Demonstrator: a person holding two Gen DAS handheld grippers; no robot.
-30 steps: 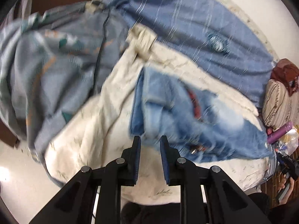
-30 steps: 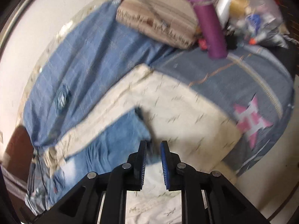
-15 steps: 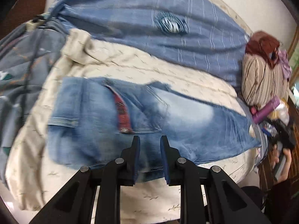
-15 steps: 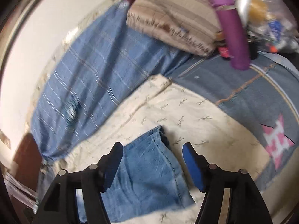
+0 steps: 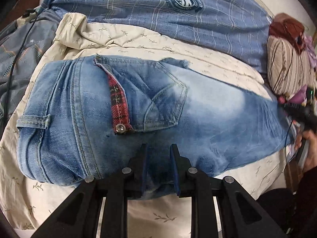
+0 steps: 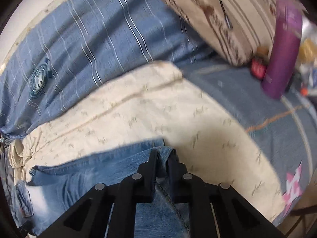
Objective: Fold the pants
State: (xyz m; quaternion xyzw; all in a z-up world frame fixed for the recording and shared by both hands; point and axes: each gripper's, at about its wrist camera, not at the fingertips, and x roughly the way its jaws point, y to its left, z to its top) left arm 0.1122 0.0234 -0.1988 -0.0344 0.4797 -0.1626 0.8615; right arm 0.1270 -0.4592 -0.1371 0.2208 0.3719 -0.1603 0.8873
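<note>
The right claw (image 6: 162, 159) is clenched on the hem end of the faded blue denim jeans (image 5: 138, 117). Its jaws have just been closing, and a fold of the denim is pinched between them, so the leg end can be carried over the rest of the garment. The left claw (image 5: 158, 154) stands nearly closed, with only a narrow gap, at the near edge of the jeans. Denim shows inside this gap, but whether the pads really press on it cannot be told from the left wrist view. It probably holds or steadies this long edge so the cloth does not slide when the other end is pulled.

The jeans lie flat on the cream bedsheet with small leaf print (image 5: 138, 39). The waist is at the left, and the back pocket and the red tartan lining strip (image 5: 118, 107) face up. They seem already doubled leg on leg, so the next fold is likely the hem toward the waist.

Beyond the sheet lies a blue checked blanket with a round emblem (image 5: 198, 21), and near it a striped beige pillow (image 5: 287, 67). A purple bottle (image 6: 283, 49) stands just beside the pillow, well apart from the work.
</note>
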